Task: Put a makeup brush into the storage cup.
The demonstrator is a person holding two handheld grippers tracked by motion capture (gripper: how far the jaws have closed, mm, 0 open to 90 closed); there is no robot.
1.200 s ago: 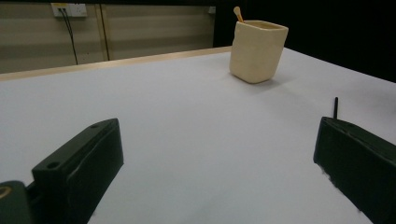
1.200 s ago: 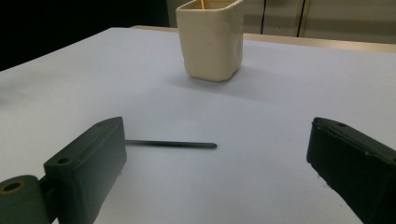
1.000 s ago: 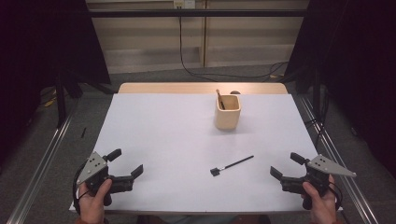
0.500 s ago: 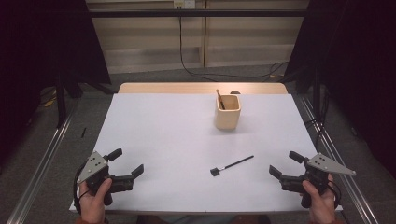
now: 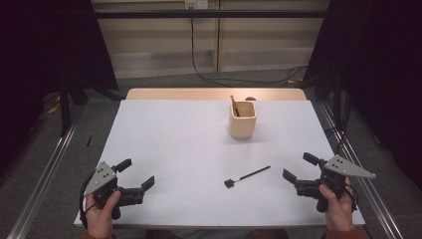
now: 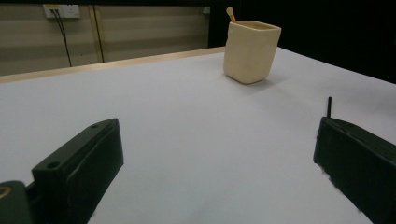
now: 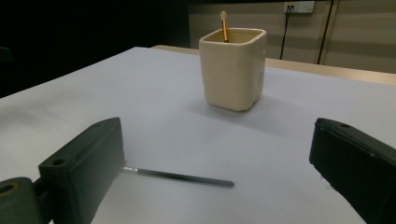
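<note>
Left gripper [image 5: 134, 176]: jaws spread wide, nothing between them, held low over the near left corner of the white table [image 5: 174, 144]. Black brush [image 5: 247, 176]: well apart from this tool, off to its right, flat on the table surface; in the left gripper view, only the thin handle tip visible, standing just above the right-hand jaw. Cream cup [image 5: 242, 120]: well ahead of this tool and to its right, upright on the table. Wooden stick [image 5: 234, 105]: inside the cup, leaning, tip above the rim.

Right gripper [image 5: 297, 169]: jaws spread wide, nothing between them, held low over the near right corner of the table. Black brush: near this tool, to its left and slightly ahead, not touching either jaw; square head at the end farther from the tool, handle end pointing toward it. In the right gripper view, handle lying across the table in front of the gap, one end hidden behind the left-hand jaw. Cream cup: ahead of this tool, beyond the brush, well apart from both.

Count: grippers, two; black brush, one; cream cup, one; wooden stick, one; table, one.
</note>
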